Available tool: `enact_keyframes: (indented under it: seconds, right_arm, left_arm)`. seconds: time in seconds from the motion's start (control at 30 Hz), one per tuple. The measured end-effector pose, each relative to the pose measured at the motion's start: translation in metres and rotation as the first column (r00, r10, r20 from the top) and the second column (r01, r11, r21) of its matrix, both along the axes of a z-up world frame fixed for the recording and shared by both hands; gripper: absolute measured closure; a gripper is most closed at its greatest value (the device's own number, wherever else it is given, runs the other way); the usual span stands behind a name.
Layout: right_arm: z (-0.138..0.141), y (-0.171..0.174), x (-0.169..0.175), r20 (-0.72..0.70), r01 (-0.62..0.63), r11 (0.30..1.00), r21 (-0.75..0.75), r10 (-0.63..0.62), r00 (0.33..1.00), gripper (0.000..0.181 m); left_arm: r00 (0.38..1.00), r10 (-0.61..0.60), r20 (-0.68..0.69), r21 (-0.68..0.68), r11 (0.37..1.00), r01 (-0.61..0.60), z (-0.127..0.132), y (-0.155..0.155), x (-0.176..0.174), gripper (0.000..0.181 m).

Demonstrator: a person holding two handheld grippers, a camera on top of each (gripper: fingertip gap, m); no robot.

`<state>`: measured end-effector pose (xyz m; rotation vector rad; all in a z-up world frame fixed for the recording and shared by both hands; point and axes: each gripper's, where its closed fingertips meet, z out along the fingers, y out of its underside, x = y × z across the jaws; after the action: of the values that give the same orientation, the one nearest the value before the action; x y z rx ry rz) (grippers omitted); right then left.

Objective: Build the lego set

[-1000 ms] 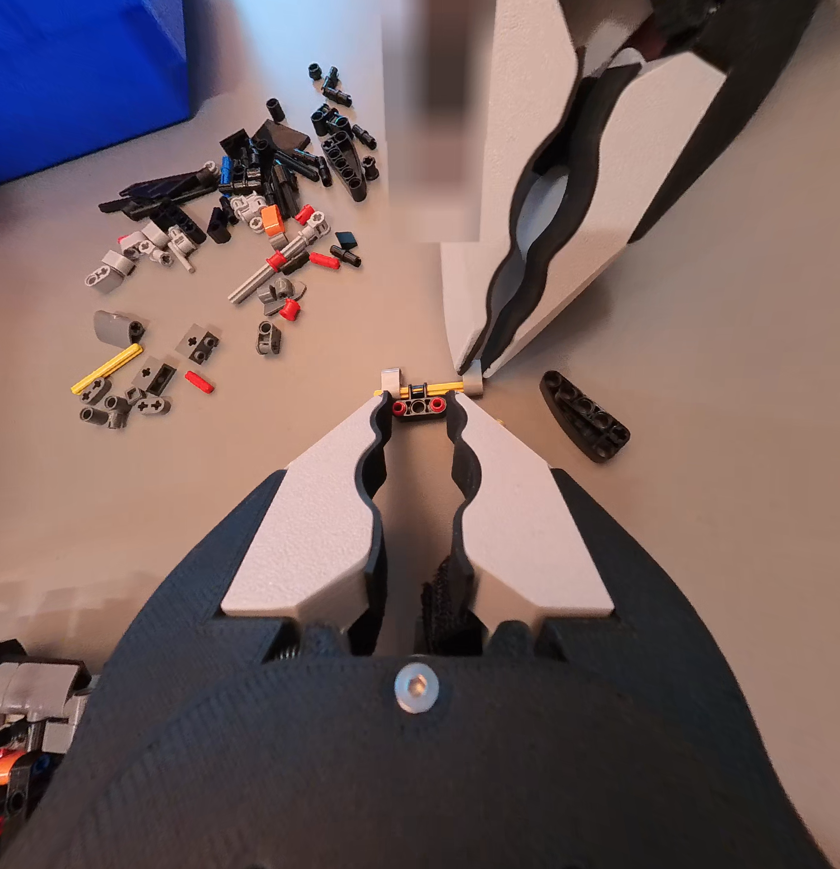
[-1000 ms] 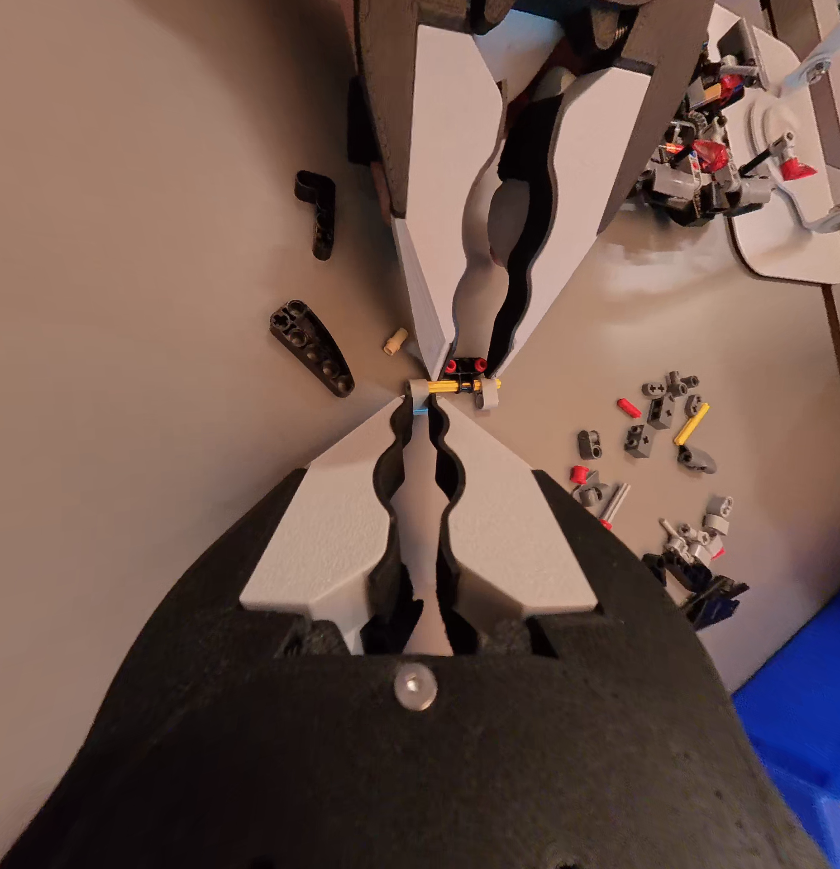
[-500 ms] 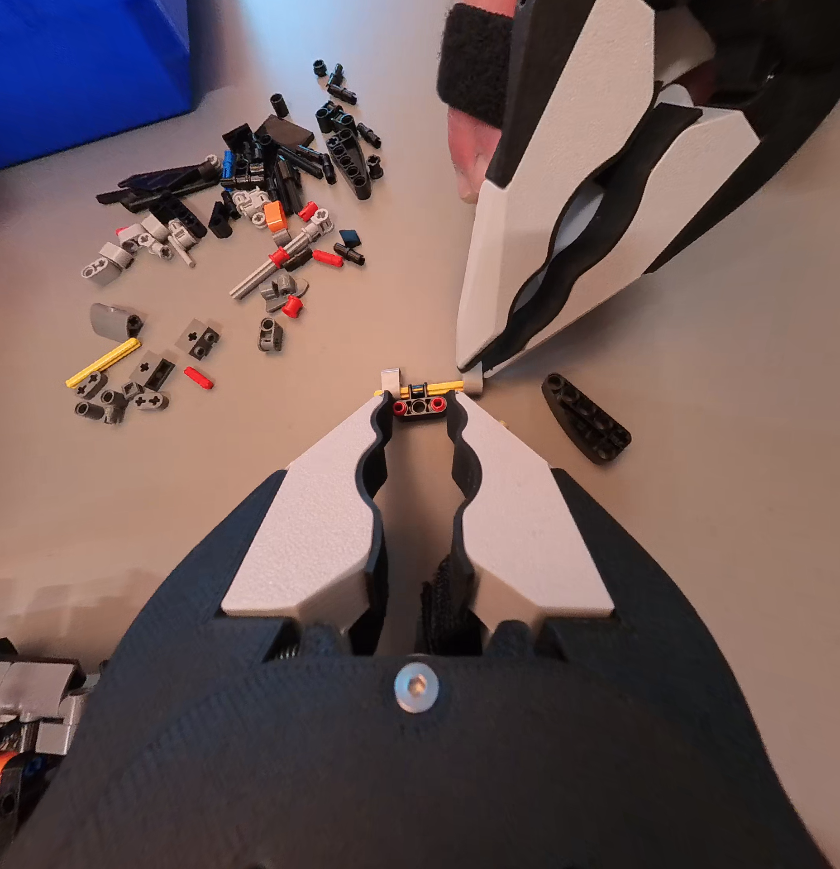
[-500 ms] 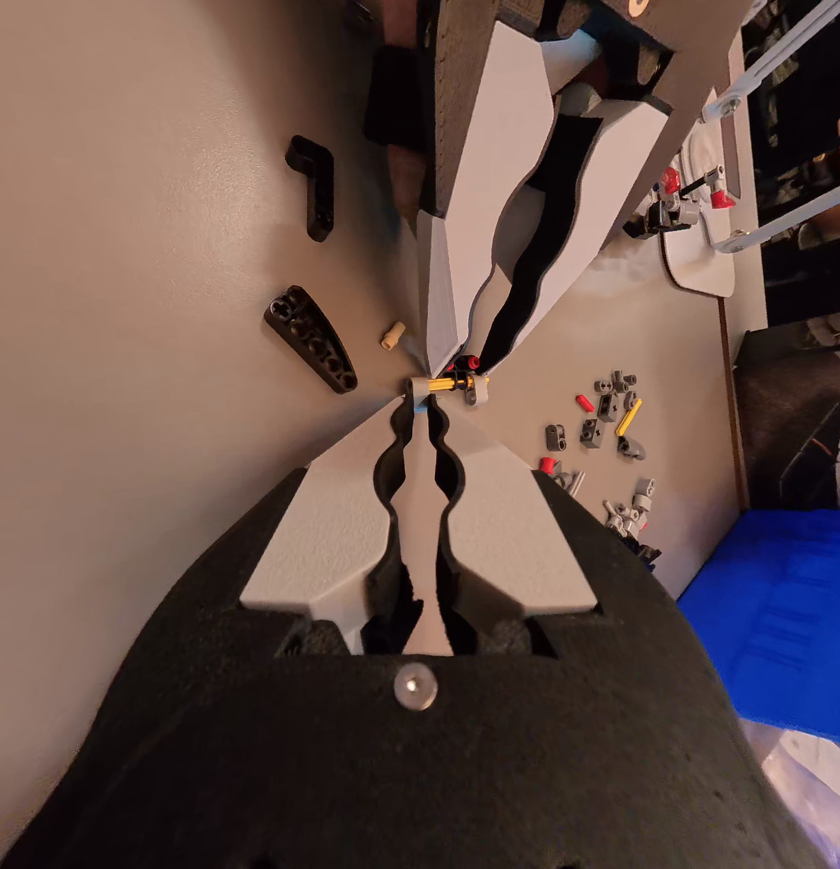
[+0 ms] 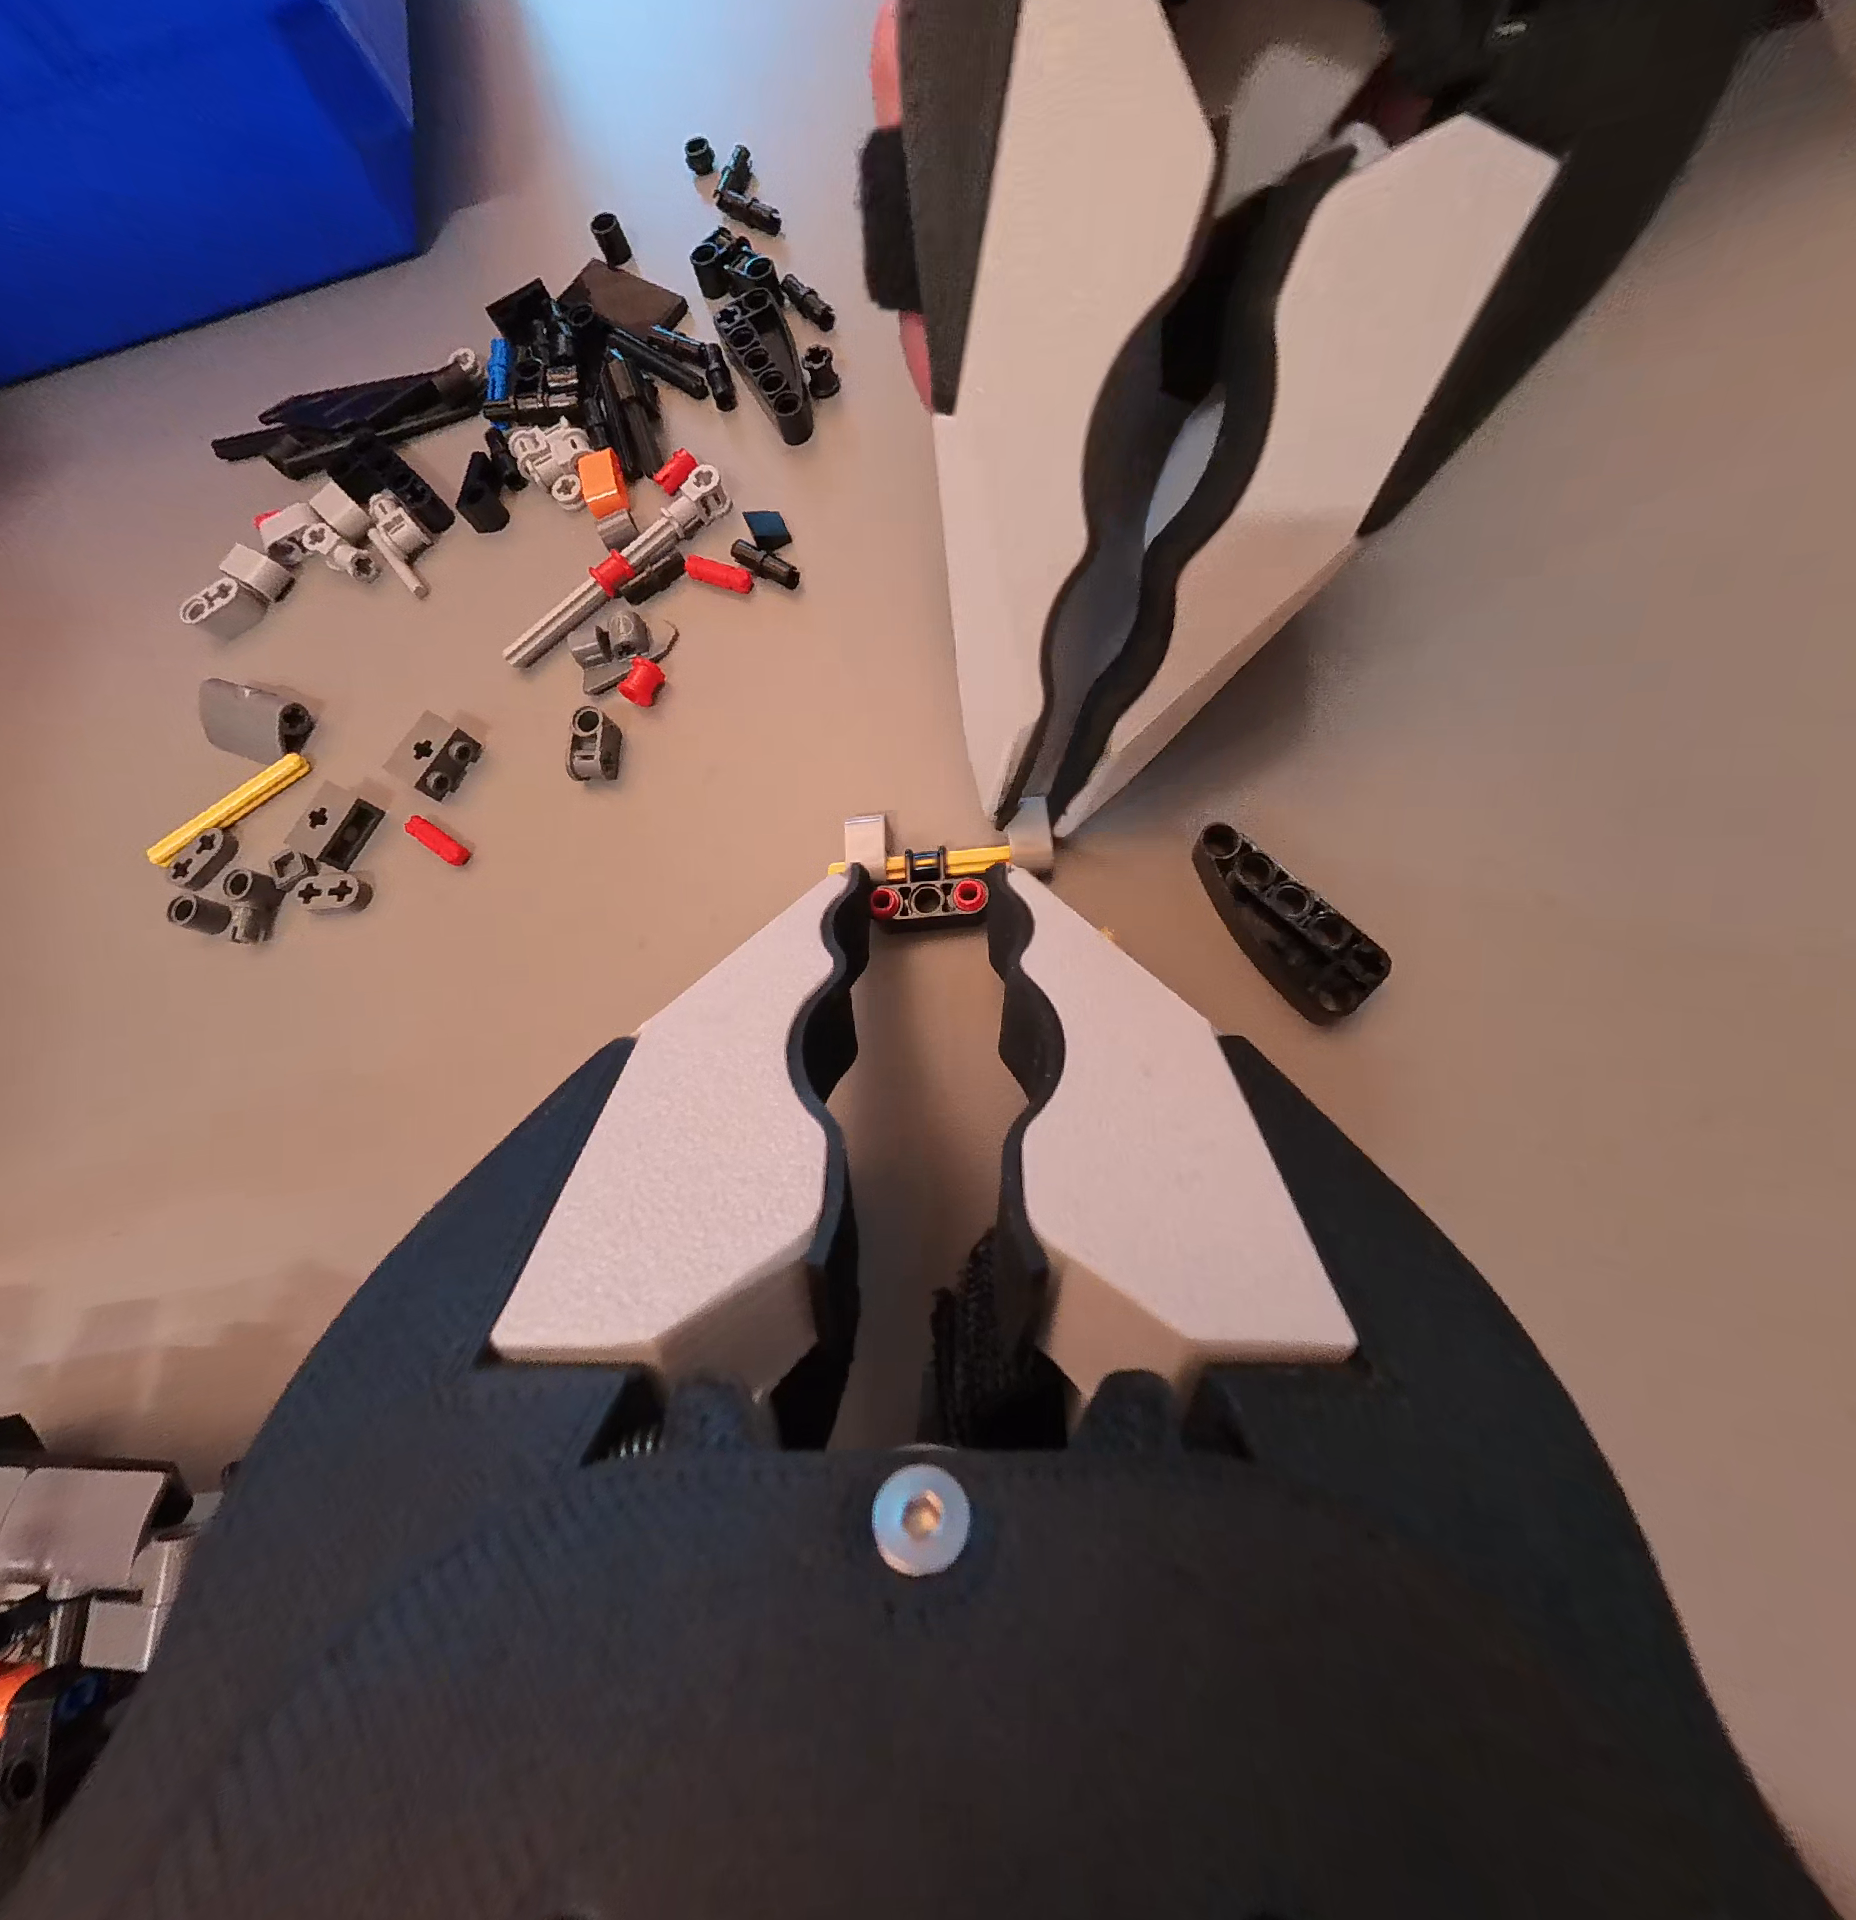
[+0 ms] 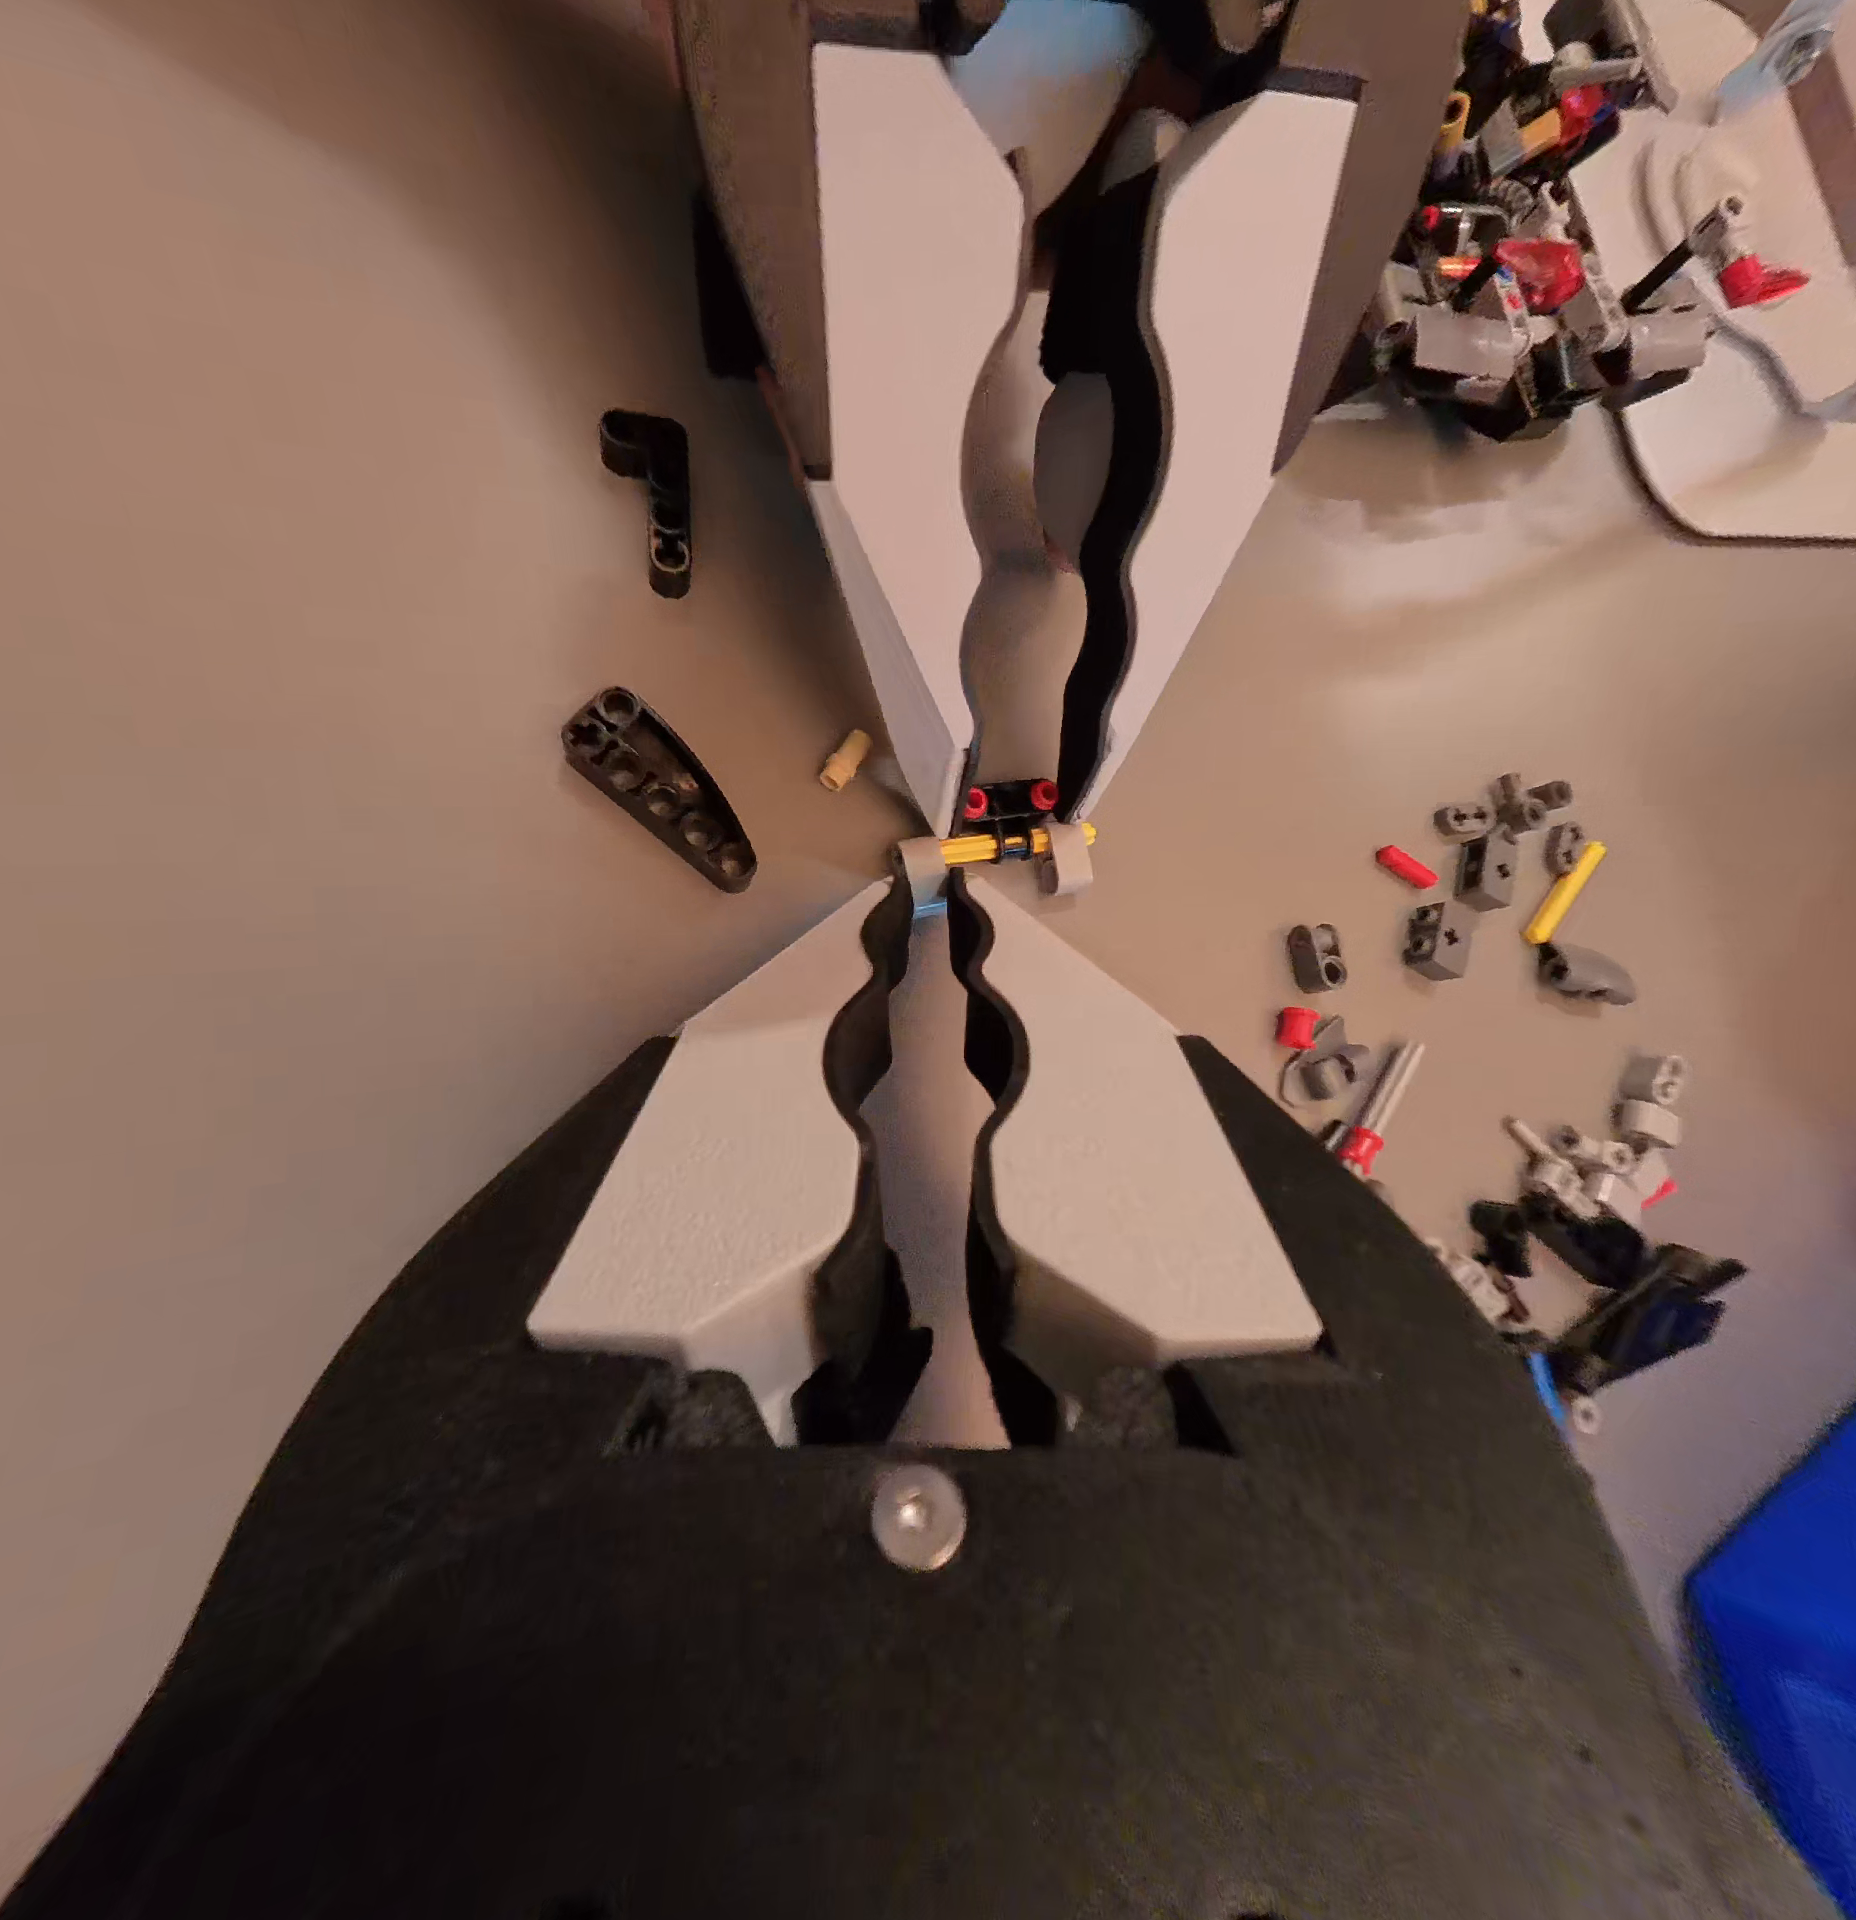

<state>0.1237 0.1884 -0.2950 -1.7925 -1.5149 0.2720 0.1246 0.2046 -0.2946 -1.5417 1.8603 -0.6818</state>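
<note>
Left wrist view: a small sub-assembly is gripped between both tools, with many parts unused.
The left gripper (image 5: 929, 902) clamps a black block with red pins (image 5: 927, 900) at its jaw tips; the yellow rod (image 5: 929, 860) runs just beyond, loose pieces (image 5: 550, 499) lying far beyond to the left.

Right wrist view: the right gripper (image 6: 929, 888) pinches the grey connector (image 6: 919, 868) on the rod's end at its tips; the part-built model (image 6: 1526, 281) sits far beyond to the right, so I judge the build mid-way.
</note>
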Motion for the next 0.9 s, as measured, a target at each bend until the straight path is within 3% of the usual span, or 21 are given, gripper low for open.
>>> enact_keyframes:
  seconds: [0.23,0.43,0.9]
  right_arm:
    - [0.004,0.012,0.003,-0.046,0.033,0.999,-0.038,-0.035,0.998,0.136]
    - [0.001,0.009,-0.002,-0.056,-0.030,0.986,-0.164,0.021,0.998,0.144]
    - [0.001,0.010,-0.002,-0.072,-0.058,0.982,-0.181,0.046,0.996,0.146]
  left_arm:
    - [1.000,-0.022,0.002,-0.003,1.000,0.022,0.000,-0.003,0.000,0.160]
    - [1.000,-0.029,0.000,-0.007,1.000,0.029,0.000,-0.004,0.000,0.160]
    - [1.000,-0.012,-0.003,-0.017,1.000,0.012,0.000,-0.004,0.000,0.161]
